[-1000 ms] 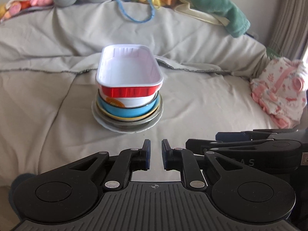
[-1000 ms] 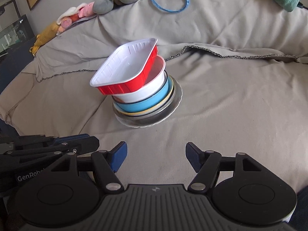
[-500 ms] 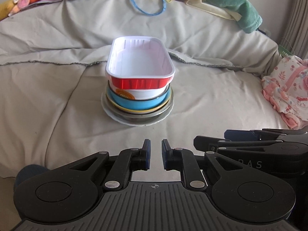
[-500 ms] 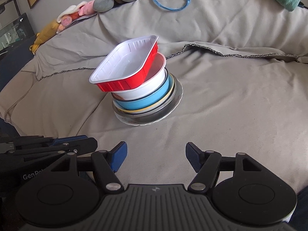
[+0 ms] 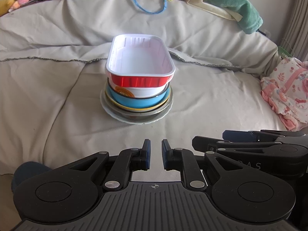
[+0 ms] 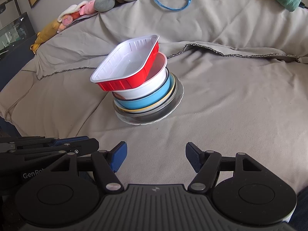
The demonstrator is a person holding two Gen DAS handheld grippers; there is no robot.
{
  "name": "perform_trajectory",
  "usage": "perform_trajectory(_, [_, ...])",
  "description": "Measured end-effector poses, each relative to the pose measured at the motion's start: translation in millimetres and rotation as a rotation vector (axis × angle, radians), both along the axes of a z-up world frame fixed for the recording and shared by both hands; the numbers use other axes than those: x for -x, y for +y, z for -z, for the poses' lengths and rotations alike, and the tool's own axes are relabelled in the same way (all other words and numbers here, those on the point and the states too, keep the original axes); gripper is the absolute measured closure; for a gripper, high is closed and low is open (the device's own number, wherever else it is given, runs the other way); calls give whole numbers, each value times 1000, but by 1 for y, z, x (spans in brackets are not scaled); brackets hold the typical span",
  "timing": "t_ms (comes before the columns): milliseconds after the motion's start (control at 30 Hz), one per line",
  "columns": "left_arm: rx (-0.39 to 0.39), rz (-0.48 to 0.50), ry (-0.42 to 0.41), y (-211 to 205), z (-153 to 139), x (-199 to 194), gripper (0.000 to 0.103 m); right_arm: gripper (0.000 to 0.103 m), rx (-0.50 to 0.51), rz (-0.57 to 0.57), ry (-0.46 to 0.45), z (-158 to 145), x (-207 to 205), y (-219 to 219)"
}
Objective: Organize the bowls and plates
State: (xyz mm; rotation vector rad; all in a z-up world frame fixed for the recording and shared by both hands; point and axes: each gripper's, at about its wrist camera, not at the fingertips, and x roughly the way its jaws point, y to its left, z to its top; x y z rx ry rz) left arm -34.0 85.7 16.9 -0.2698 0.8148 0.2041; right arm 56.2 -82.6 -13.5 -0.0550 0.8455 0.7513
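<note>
Stack of dishes (image 5: 138, 88) unchanged (both grippers kept still).

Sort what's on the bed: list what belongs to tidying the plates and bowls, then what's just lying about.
Part of the job:
red tray, on top
white bowl
blue bowl
plates at the bottom

Just lying about:
pink flowered cloth
green towel
blue cord
soft toys
grey bed cover
</note>
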Motion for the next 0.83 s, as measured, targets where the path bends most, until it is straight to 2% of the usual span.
perform_trajectory(533, [9, 0, 11, -5, 0, 1, 87, 35, -1, -12, 8, 2, -2, -1])
perform_trajectory(733, [66, 4, 17, 0, 5, -3, 88, 35, -15, -16, 10, 2, -4, -4])
perform_trajectory(833, [35, -21, 26, -1, 7, -8, 88, 35, -20, -19, 8, 2, -6, -5])
